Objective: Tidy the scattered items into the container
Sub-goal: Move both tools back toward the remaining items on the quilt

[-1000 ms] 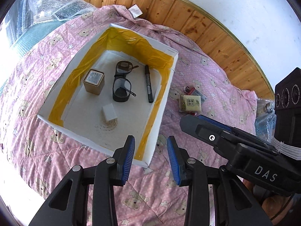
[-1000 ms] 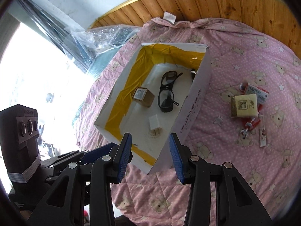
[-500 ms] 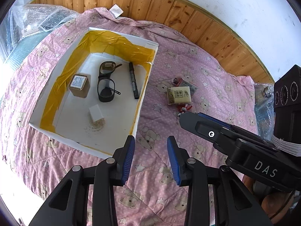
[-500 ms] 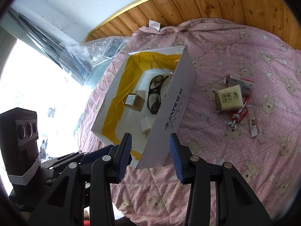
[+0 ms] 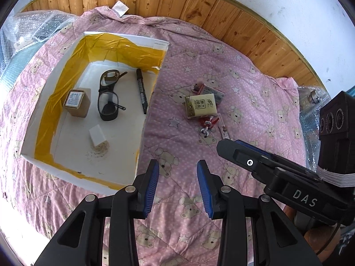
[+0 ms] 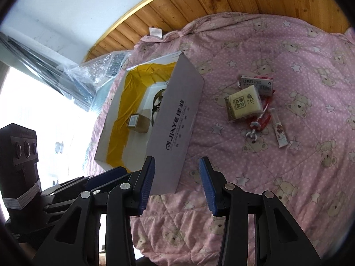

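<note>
Right wrist: box (image 6: 177,119) wall reads "JiAYE".

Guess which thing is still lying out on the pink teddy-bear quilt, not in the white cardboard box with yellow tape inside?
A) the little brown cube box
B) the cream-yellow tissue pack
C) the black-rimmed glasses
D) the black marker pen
B: the cream-yellow tissue pack lies on the pink teddy-bear quilt beside the white cardboard box, while the glasses, marker and brown cube box sit inside it.
</note>
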